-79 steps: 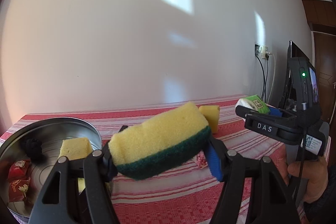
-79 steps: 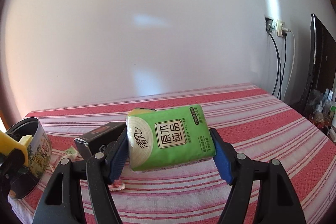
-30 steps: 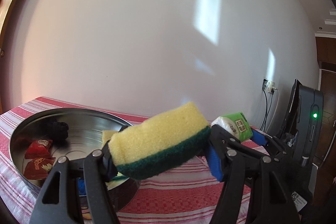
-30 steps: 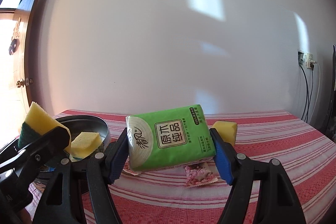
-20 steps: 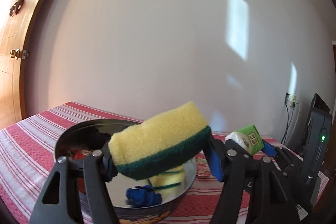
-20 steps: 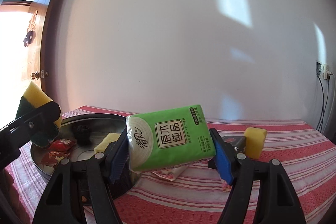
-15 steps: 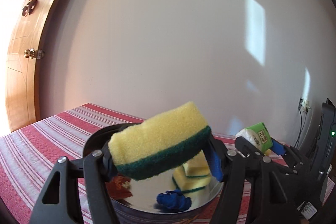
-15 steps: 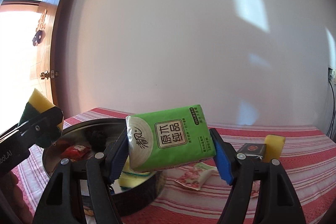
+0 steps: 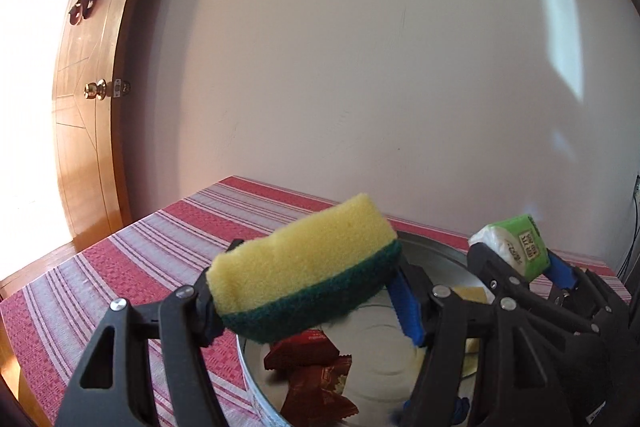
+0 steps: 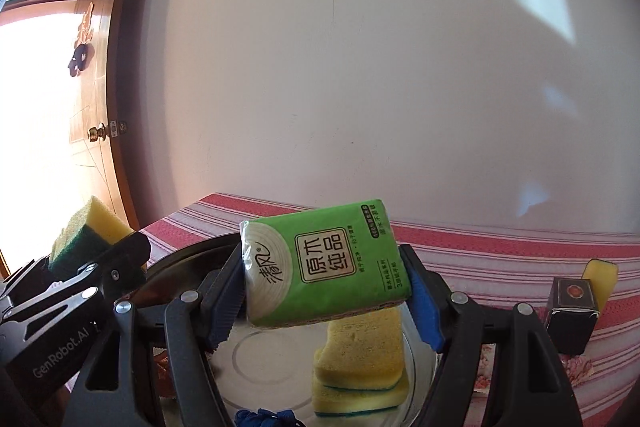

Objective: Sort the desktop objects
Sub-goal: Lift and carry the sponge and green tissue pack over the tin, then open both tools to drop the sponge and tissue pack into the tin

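1. My left claw point(image 9: 308, 297) grips a yellow sponge with a dark green scouring side point(image 9: 304, 277), pads pressed against both of its ends, and holds it above the near-left rim of the round metal tin point(image 9: 448, 253).
2. My right claw point(image 10: 326, 293) is clamped on a green tissue pack point(image 10: 326, 273), which hangs over the tin's middle, tilted slightly.
3. Inside the tin I see two stacked yellow sponges point(image 10: 360, 367), red candy wrappers point(image 9: 316, 375) and something blue point(image 10: 266, 419) at the near edge.
4. The tin stands on a surface covered by a red striped cloth point(image 9: 120, 267).
5. To the right of the tin, outside it, a small dark box point(image 10: 572, 311) stands upright with another yellow sponge point(image 10: 600, 277) just behind it.
6. Beyond the tin's left side is a wooden door point(image 9: 84, 131) with a brass knob.
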A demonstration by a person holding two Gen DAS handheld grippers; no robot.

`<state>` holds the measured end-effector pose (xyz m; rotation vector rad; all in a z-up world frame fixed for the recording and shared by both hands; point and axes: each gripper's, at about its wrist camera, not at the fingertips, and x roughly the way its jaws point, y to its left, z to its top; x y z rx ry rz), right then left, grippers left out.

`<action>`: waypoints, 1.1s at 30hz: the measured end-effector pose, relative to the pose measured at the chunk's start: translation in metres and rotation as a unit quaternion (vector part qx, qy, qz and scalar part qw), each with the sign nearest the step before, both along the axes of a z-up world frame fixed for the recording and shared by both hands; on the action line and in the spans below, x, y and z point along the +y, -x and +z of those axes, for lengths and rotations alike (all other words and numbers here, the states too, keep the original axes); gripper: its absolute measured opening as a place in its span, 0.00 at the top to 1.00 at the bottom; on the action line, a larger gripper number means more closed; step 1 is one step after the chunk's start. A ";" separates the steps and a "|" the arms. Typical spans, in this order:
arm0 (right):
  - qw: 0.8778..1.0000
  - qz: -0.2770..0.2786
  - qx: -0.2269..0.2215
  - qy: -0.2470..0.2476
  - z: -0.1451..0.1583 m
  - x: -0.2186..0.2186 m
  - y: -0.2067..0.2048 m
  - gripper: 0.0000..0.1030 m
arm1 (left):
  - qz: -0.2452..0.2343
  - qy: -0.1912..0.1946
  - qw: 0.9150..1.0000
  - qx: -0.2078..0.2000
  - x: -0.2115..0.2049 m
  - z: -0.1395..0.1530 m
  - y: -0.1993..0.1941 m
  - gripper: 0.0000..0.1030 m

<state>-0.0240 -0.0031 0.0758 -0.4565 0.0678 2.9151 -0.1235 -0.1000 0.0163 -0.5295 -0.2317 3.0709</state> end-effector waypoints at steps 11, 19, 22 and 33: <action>1.000 -0.007 -0.016 -0.012 -0.015 0.004 0.003 0.28 | 0.039 0.037 0.998 -0.038 0.011 -0.024 0.021 0.35; 0.999 -0.012 -0.009 -0.033 -0.016 -0.001 0.004 0.27 | 0.050 0.045 0.997 -0.032 0.014 -0.022 0.018 0.33; 1.000 -0.010 -0.004 -0.027 -0.016 0.001 0.004 0.26 | 0.064 0.049 0.996 -0.029 0.013 -0.022 0.017 0.27; 0.998 -0.034 0.045 -0.011 -0.013 0.009 -0.011 0.05 | 0.116 0.060 0.991 -0.010 0.011 -0.021 0.007 0.01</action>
